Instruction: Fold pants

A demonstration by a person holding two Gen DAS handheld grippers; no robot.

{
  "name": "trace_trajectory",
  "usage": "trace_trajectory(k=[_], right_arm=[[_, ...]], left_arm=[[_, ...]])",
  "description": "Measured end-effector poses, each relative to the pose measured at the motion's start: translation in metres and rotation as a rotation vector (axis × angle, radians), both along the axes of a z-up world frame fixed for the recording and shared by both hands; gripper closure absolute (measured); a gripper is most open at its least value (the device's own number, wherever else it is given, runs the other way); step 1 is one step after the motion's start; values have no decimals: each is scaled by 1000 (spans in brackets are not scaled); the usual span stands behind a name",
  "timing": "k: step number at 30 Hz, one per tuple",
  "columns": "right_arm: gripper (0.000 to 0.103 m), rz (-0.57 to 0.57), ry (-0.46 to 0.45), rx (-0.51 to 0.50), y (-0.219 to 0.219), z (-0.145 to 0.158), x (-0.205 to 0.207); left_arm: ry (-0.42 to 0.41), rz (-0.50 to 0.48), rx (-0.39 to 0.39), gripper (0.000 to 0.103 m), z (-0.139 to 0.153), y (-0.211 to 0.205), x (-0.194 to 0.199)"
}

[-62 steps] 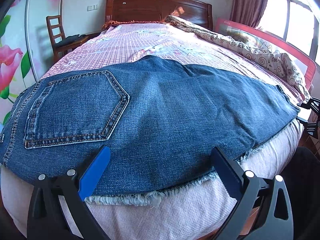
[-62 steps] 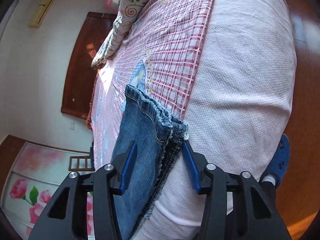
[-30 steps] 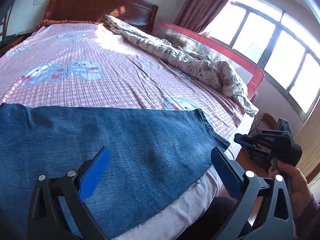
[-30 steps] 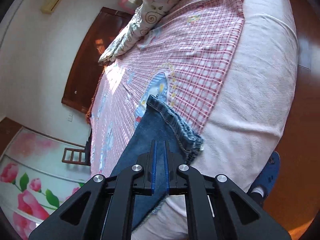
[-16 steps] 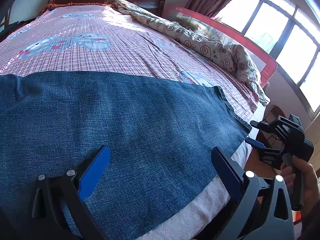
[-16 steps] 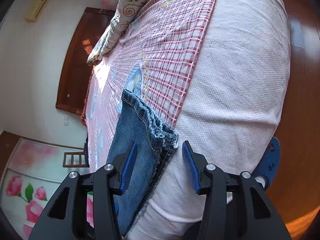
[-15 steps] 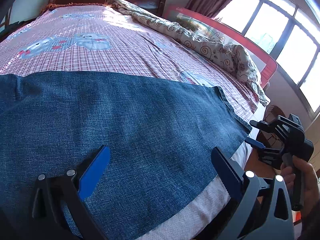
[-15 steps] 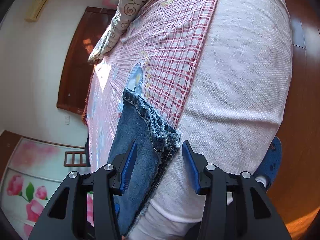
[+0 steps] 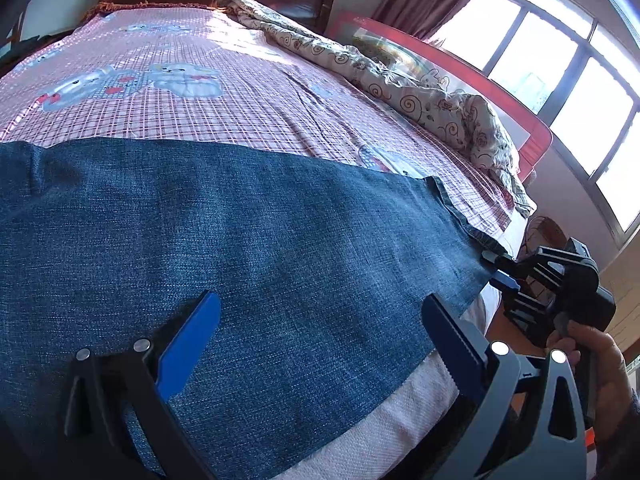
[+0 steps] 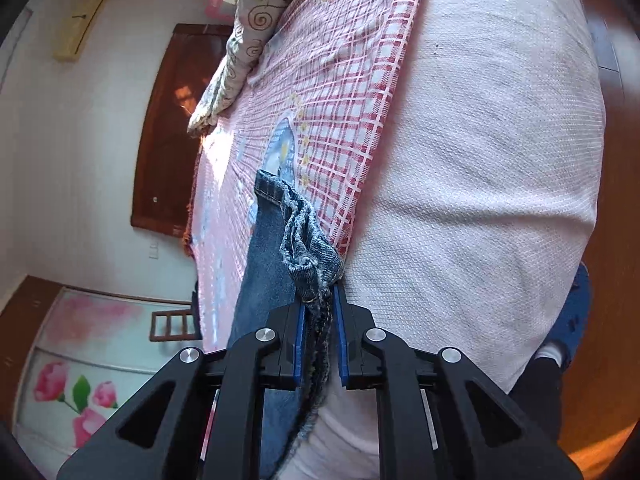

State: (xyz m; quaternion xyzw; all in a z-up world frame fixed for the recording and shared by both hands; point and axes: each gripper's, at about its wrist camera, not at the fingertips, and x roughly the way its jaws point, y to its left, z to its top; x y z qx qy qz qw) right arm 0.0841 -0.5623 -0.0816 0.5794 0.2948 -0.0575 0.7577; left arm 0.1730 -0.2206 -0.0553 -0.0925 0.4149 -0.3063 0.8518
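Since half a second ago the right gripper has closed its blue pads from a wide gap down onto the bunched hem corner of the jeans, and it is now pinching that denim in the lower middle of the right wrist view. In the left wrist view, going from left to right, the jeans are lying flat across the lower left and centre of the frame, spread over the pink plaid bedsheet near the bed's front edge, with the white mattress cover showing below them. The left gripper is hovering with its jaws spread wide over the denim, gripping nothing. At the right edge of that frame the right gripper is meeting the hem corner, and the right hand is wrapping its handle. A swirl-patterned quilt is lying bunched along the upper right, beside a red bed rail.
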Motion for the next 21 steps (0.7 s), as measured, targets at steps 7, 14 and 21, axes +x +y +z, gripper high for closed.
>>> trace_trajectory(k=[7,14,21], right_arm=[[92,39,-65,-77,16,51,0],[92,109,-112,-207,38,96,19],[92,241,-196,-277,88,137,51]], left_arm=[[-16,-6,22,3,0,-3,-1],[-21,-10,25,3,0,-3,0],[1,0,-6,2,2,1,4]])
